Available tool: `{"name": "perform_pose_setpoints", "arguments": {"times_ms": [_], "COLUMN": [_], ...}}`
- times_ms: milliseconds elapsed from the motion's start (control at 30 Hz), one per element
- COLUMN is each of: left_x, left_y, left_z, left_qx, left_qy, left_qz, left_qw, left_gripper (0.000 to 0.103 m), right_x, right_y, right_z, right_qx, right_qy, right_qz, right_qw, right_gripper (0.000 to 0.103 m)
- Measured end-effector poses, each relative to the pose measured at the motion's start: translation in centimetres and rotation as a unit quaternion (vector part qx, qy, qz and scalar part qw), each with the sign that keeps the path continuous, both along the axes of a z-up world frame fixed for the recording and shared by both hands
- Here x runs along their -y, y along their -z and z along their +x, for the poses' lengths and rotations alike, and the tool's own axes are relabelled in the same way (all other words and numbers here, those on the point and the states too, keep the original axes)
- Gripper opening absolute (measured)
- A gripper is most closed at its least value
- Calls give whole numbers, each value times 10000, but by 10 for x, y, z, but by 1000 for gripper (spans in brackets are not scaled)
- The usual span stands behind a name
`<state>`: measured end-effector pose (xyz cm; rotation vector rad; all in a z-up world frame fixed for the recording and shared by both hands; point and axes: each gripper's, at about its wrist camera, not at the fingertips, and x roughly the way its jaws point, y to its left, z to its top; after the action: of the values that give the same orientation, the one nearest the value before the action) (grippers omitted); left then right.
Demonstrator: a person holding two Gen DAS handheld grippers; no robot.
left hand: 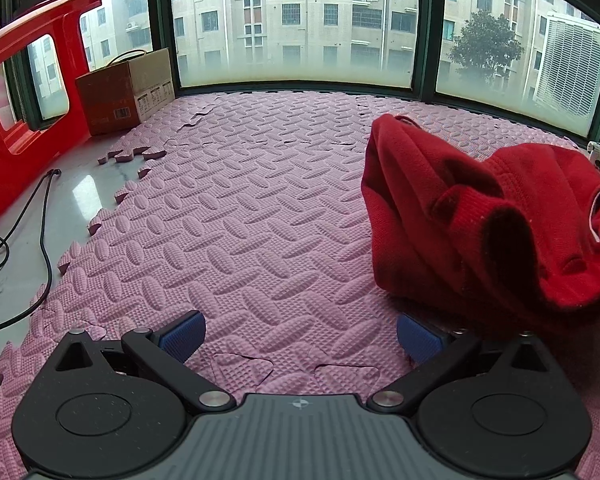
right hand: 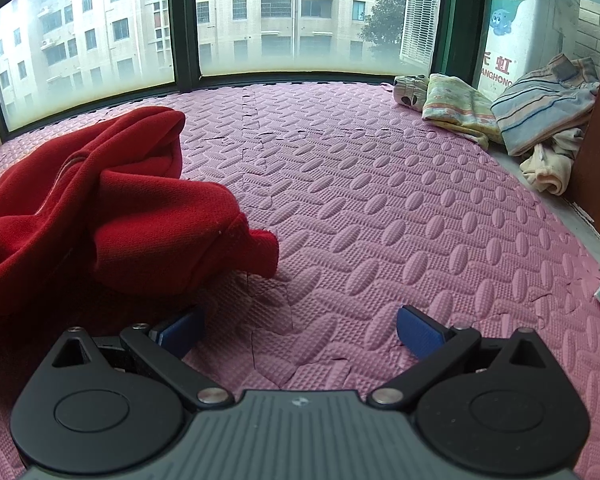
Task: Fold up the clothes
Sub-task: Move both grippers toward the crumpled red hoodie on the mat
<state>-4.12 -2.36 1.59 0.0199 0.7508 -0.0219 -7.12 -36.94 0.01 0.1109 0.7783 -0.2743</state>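
The crumpled red knit sweater sits heaped on the pink embossed foam mat, flanked by the left gripper and right gripper, both spread wide and empty, seemingly poised to grab it.

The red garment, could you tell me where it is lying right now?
The red garment lies crumpled on the pink foam mat, right of the left gripper and left of the right gripper.
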Motion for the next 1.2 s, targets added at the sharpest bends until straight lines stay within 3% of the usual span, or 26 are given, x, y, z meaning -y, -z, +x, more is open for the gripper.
{"name": "perform_pose_setpoints", "arguments": {"times_ms": [533, 1200], "left_x": [27, 47], "left_y": [-18, -20], "left_z": [-27, -35], "left_qx": [-15, -116], "left_qy": [319, 605], "left_qz": [-154, -53], "left_qw": [9994, 9981], "left_gripper": [103, 103], "right_x": [-10, -24], "right_y": [-6, -15], "right_z": [-26, -38], "right_qx": [32, 125], "right_qy": [-161, -433], "right_qz": [190, 275], "right_qw": [9997, 9986], "right_gripper": [103, 103]}}
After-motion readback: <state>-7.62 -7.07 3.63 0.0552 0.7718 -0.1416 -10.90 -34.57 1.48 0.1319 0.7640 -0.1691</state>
